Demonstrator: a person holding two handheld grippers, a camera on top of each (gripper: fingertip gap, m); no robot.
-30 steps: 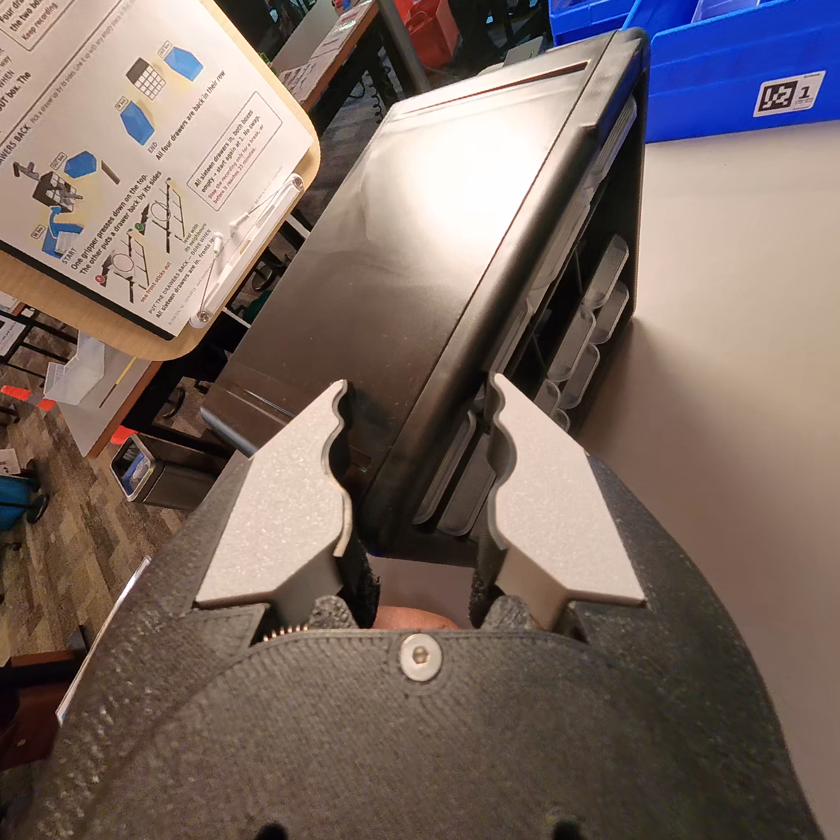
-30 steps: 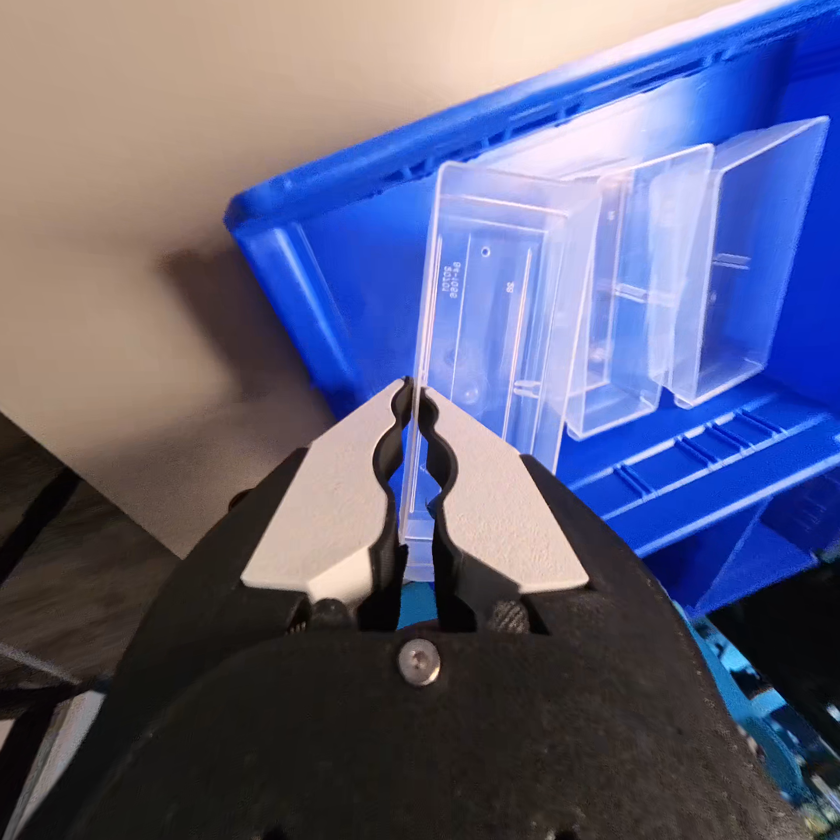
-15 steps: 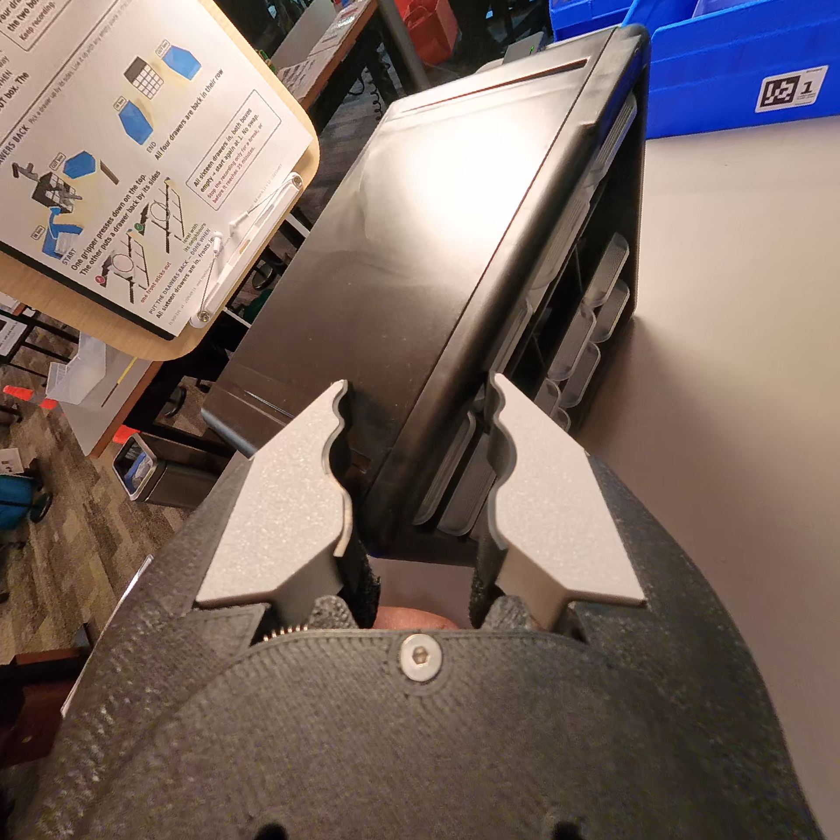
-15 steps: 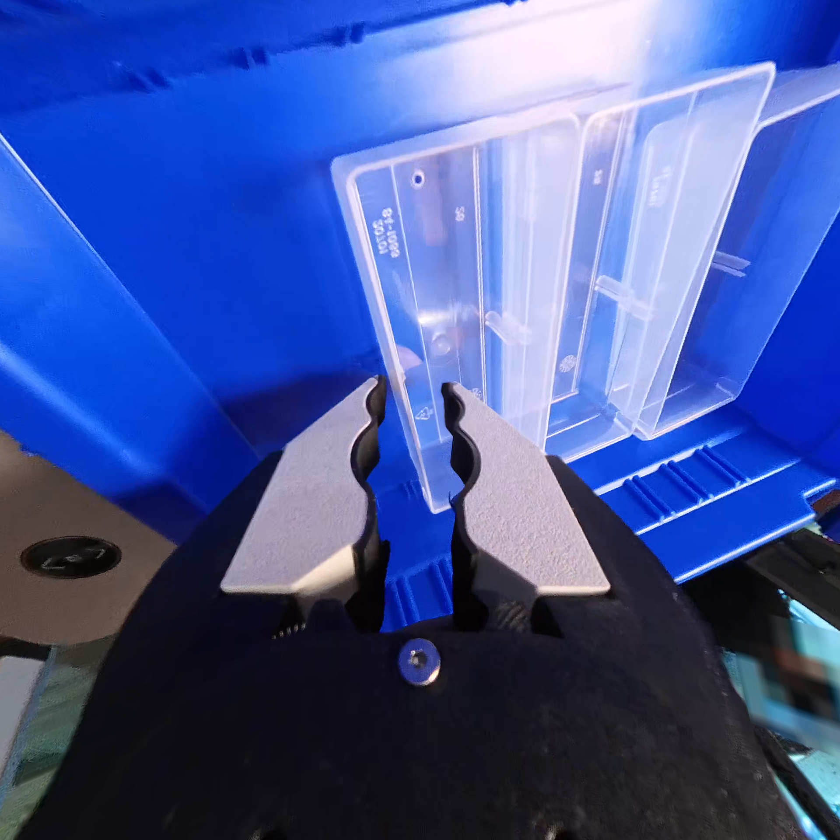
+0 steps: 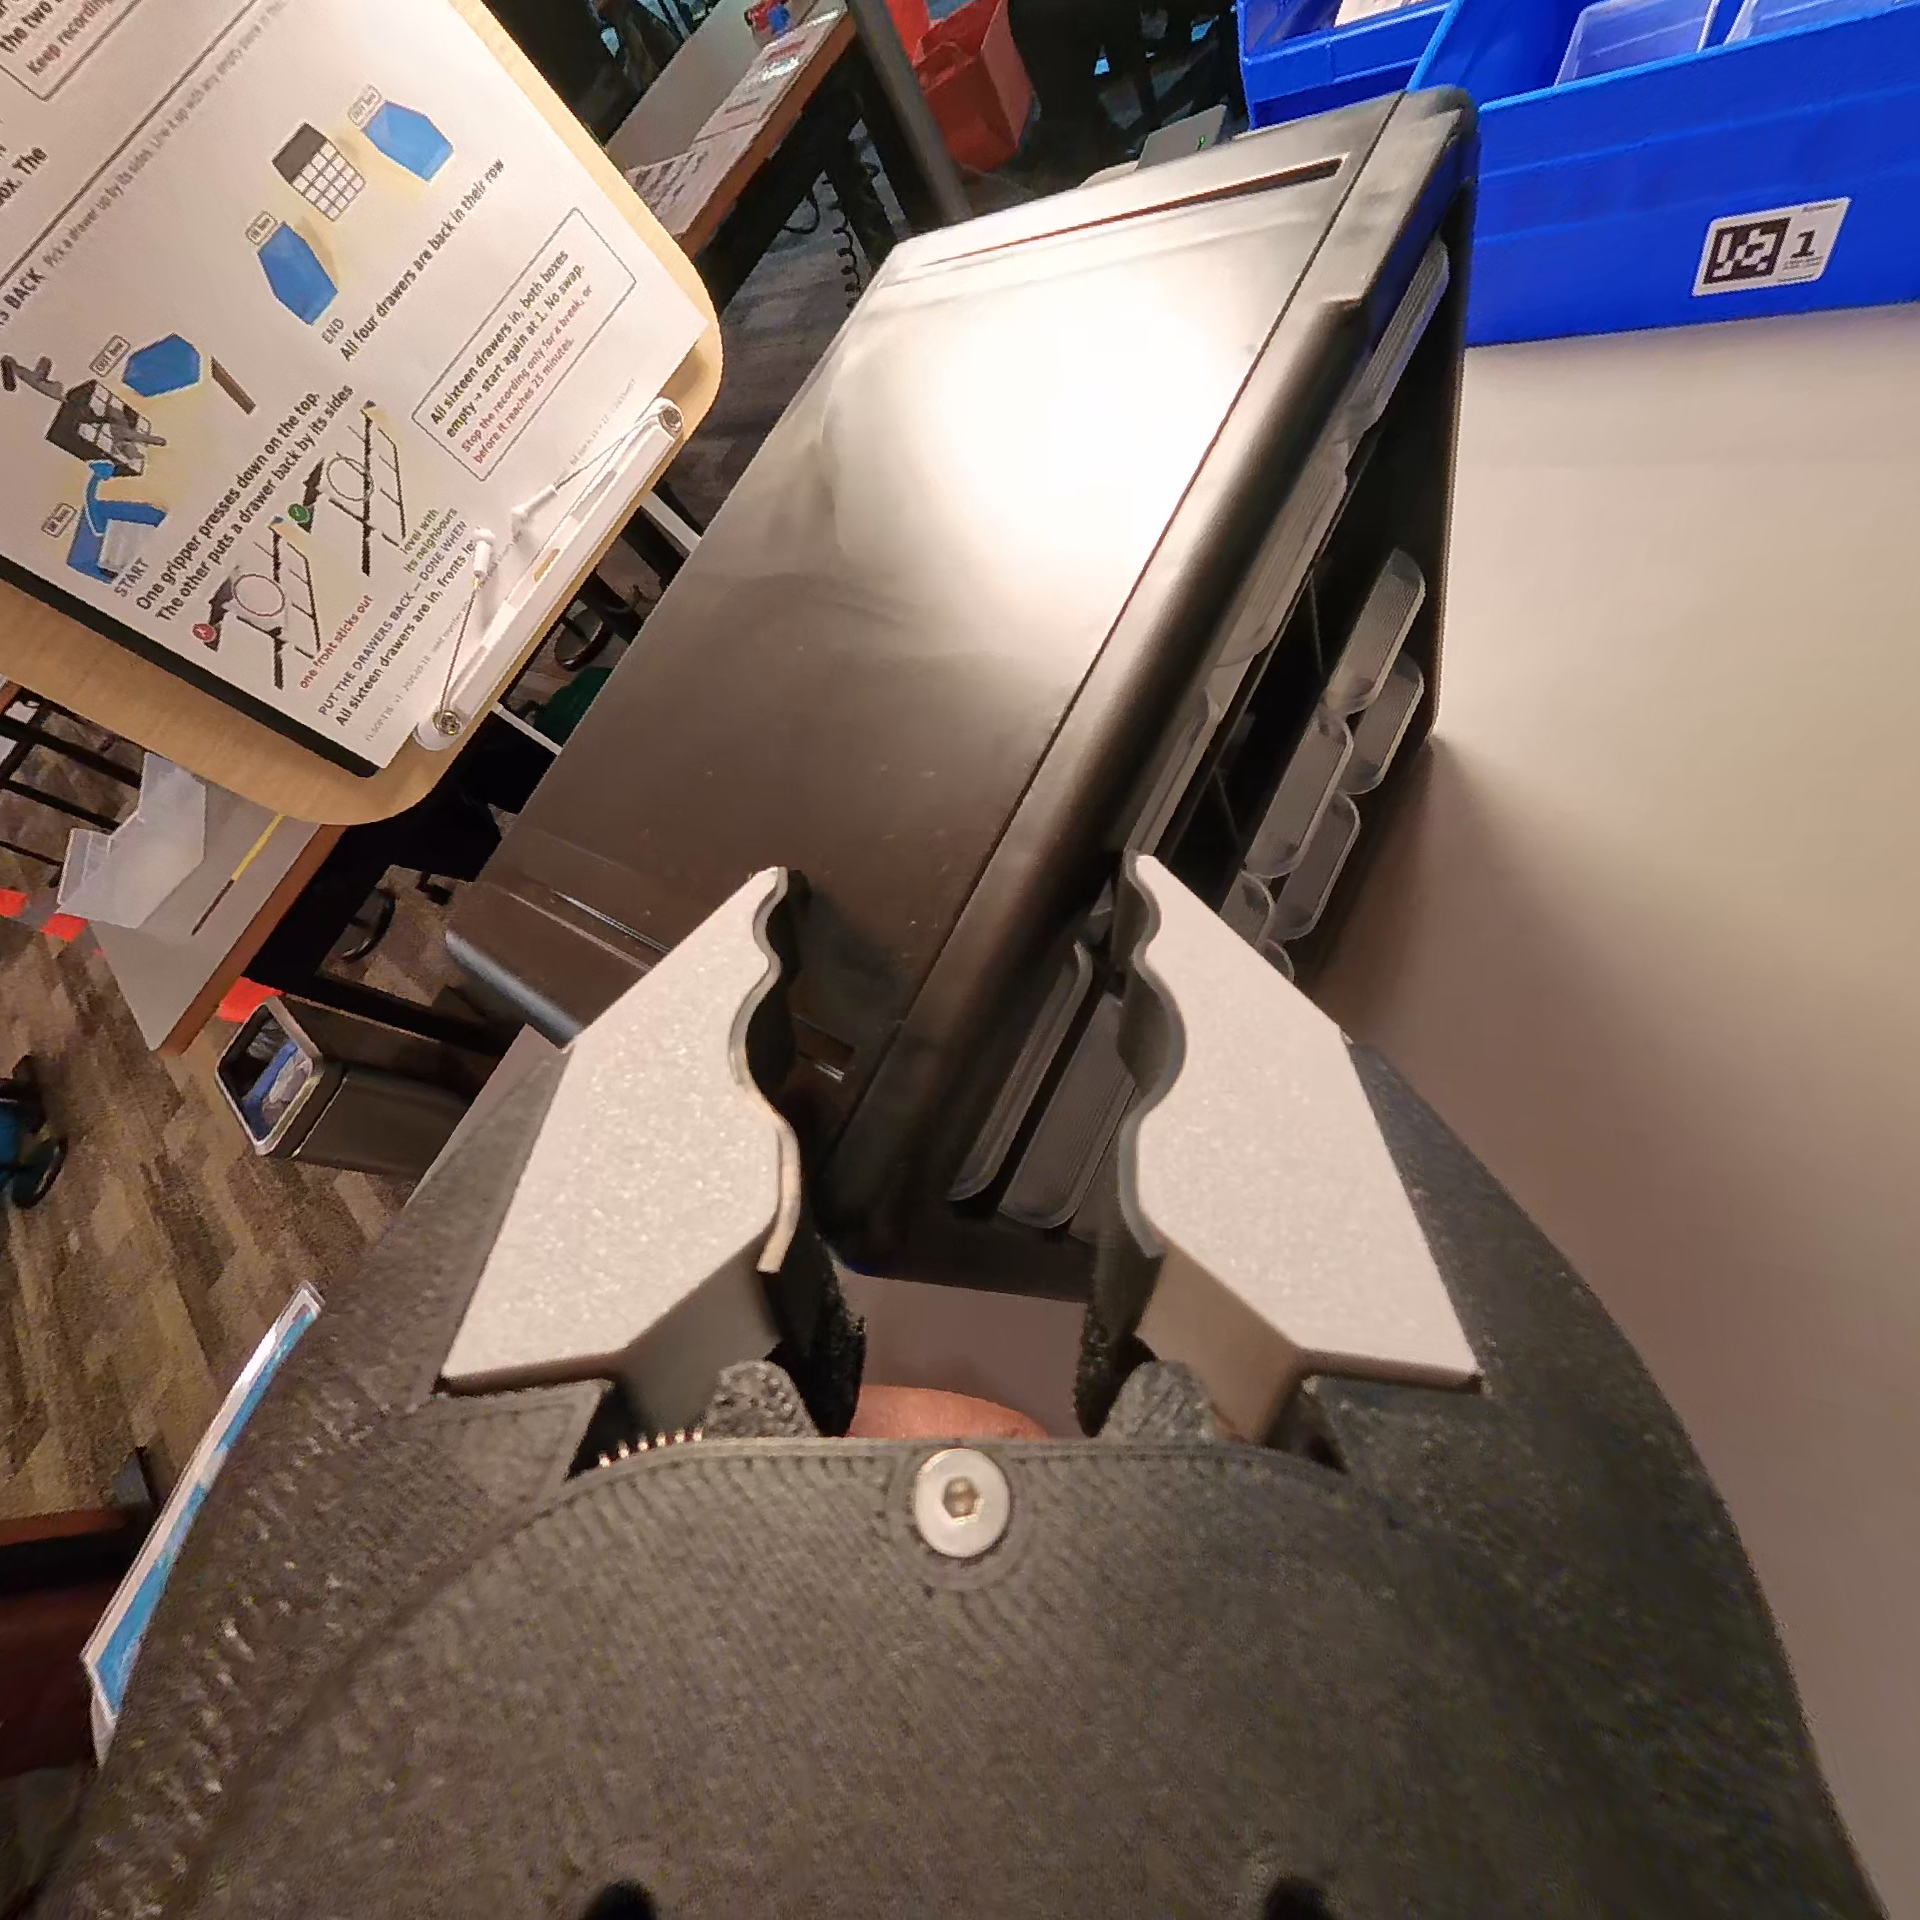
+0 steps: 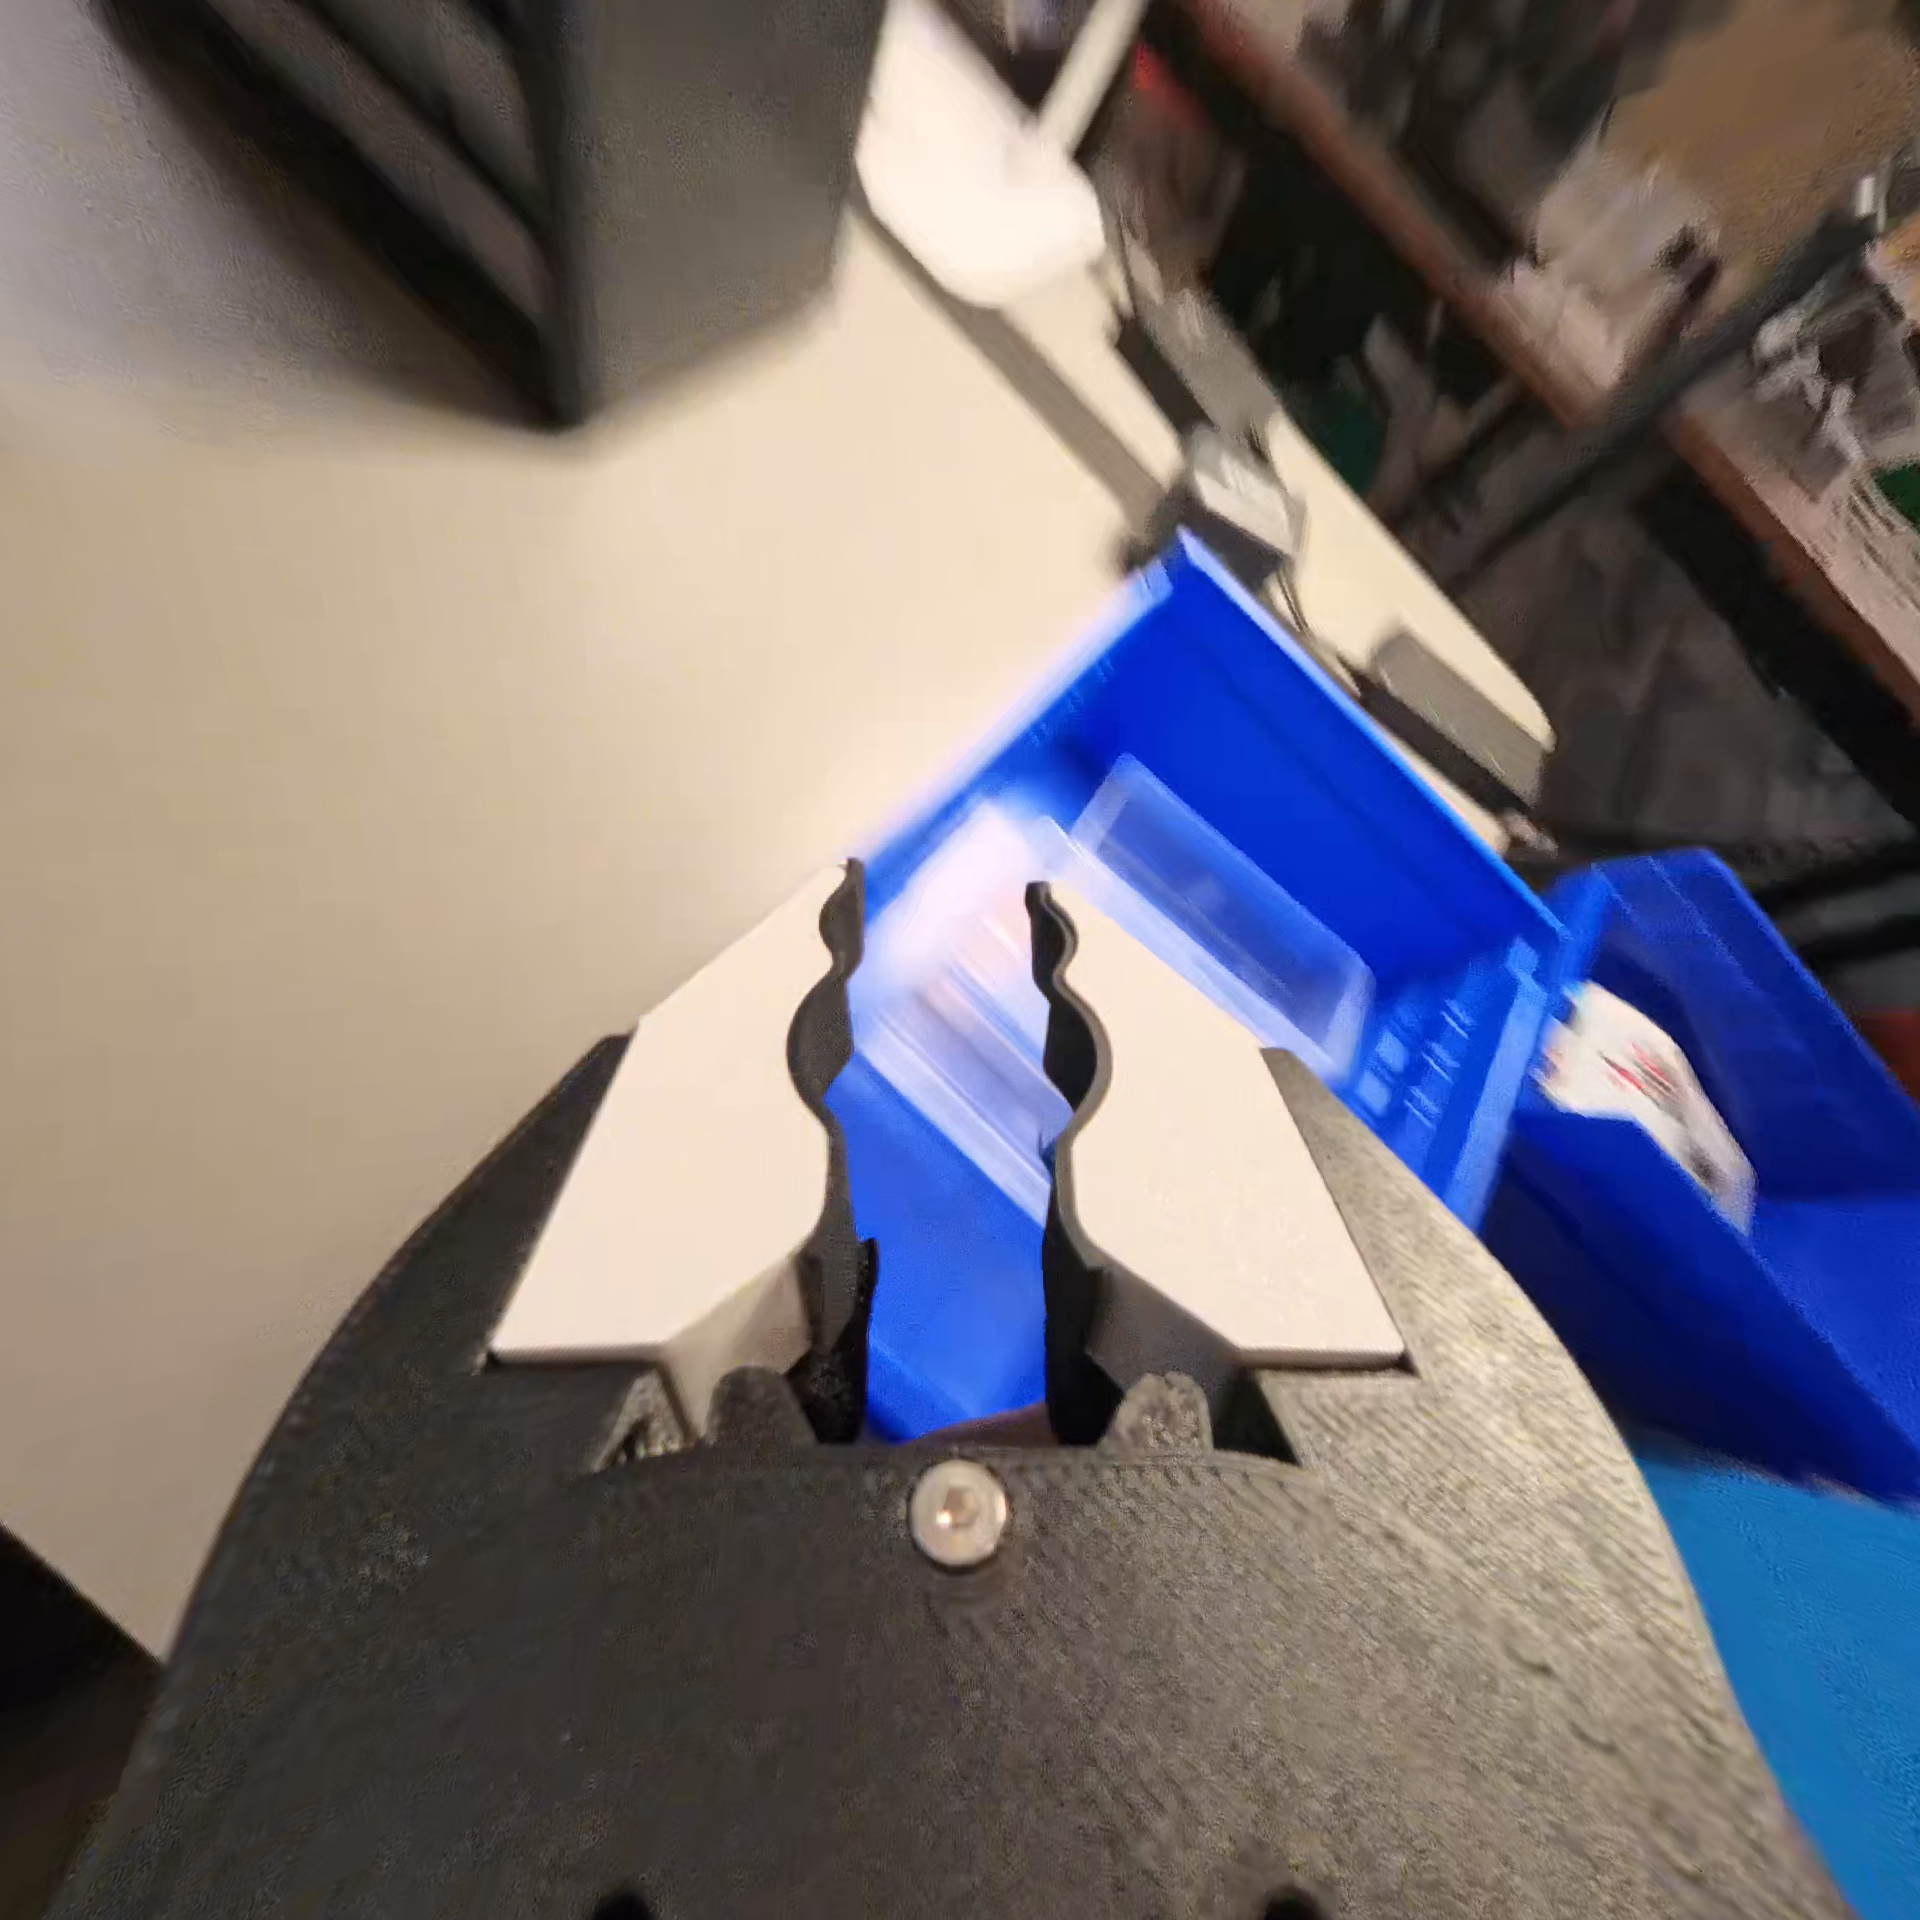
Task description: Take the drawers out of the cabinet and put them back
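Left gripper (image 5: 956,1049) jaws spread astride the black cabinet (image 5: 935,582) edge, unclamped, so tipping is risked; right gripper (image 6: 940,1049) jaws spread, empty, above clear drawers (image 6: 1216,935).

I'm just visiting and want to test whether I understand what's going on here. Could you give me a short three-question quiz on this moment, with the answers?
1. True or false: the right gripper is clamped on a clear drawer.
2. Multiple choice: the clear plastic drawers seen past the right gripper lie in
A) a blue bin
B) a cardboard box
C) a metal tray
3. Fill in: the left gripper's open fingers straddle the front top edge of the black ______.

Key: 1 false, its fingers stand apart with nothing pressed between them; 2 A; 3 cabinet, which stands on the beige table.
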